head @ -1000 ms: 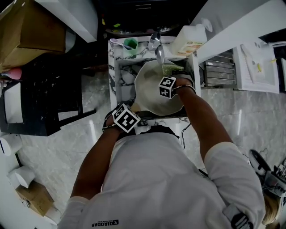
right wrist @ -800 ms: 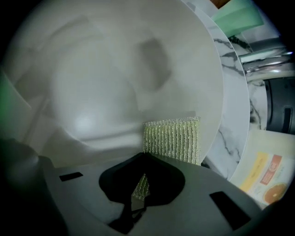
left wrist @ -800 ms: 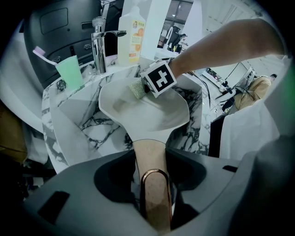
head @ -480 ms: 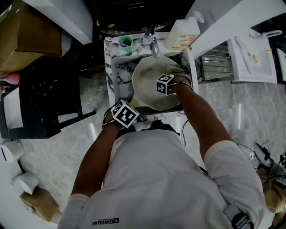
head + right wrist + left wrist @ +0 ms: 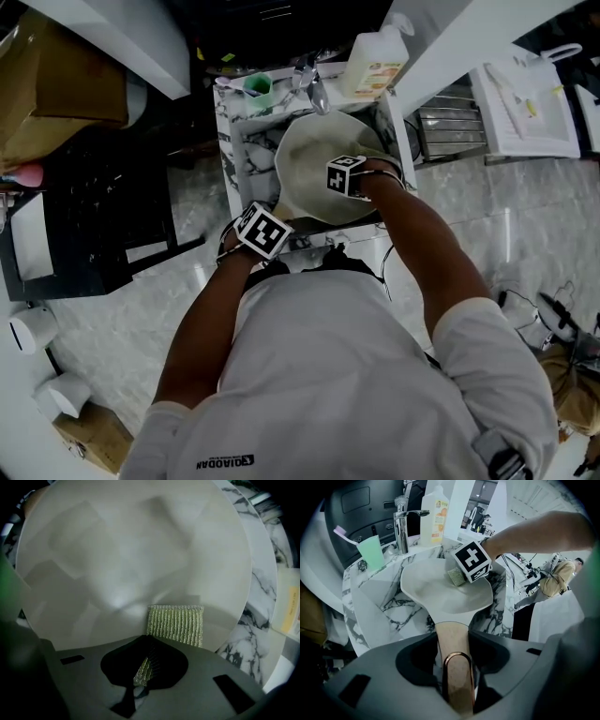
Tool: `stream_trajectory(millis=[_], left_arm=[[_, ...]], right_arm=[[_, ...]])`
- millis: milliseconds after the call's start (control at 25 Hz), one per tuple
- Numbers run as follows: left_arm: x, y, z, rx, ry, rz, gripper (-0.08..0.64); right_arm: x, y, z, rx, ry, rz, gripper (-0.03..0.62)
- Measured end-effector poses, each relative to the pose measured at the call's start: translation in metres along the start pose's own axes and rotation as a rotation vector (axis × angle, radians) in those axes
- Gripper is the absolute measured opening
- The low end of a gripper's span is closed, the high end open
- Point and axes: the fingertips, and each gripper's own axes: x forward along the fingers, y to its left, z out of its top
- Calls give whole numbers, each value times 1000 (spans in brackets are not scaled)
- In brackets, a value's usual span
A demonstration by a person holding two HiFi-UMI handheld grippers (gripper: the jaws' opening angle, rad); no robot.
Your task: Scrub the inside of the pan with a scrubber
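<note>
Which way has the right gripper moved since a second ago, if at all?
Yes, slightly: the right gripper has drawn back from the faucet toward the pan's near rim.

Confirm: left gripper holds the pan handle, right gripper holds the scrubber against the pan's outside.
Not the outside: the right gripper view shows the right gripper holding the scrubber against the inside of the pan. The left gripper does hold the handle.

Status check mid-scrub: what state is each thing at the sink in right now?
Left tongs, shut on the pan handle.
Right tongs, shut on the scrubber.
Pan, over the sink, inside facing up, scrubber against it.
Tap, no water seen running.
Green cup, upright, toothbrush standing in it.
Bottle, upright beside the tap.
</note>
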Motion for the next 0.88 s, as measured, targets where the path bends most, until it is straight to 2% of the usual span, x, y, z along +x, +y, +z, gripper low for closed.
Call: stream_trajectory(millis=[200, 320, 440, 560, 720, 800, 880], left_arm=[[-1, 0, -1, -2, 1, 0, 212], [-8, 4, 6, 16, -11, 30, 212], [-2, 0, 1, 0, -1, 3, 212], [-8, 4, 6, 18, -12, 32, 212], [-3, 0, 1, 3, -4, 12, 212], [-8, 3, 6, 14, -10, 31, 212], [-4, 0, 2, 4, -3, 11, 212]], right_arm=[[-5, 19, -1, 3, 7, 62, 44], [-9, 31, 0, -4, -9, 102, 44], [-12, 43, 3, 11, -44, 159, 44], [-25, 66, 1, 116, -74, 308, 44], [-38, 90, 12, 229, -158, 543, 44], [-41, 95, 13, 262, -175, 604, 44], [-44, 98, 14, 287, -185, 646, 44]])
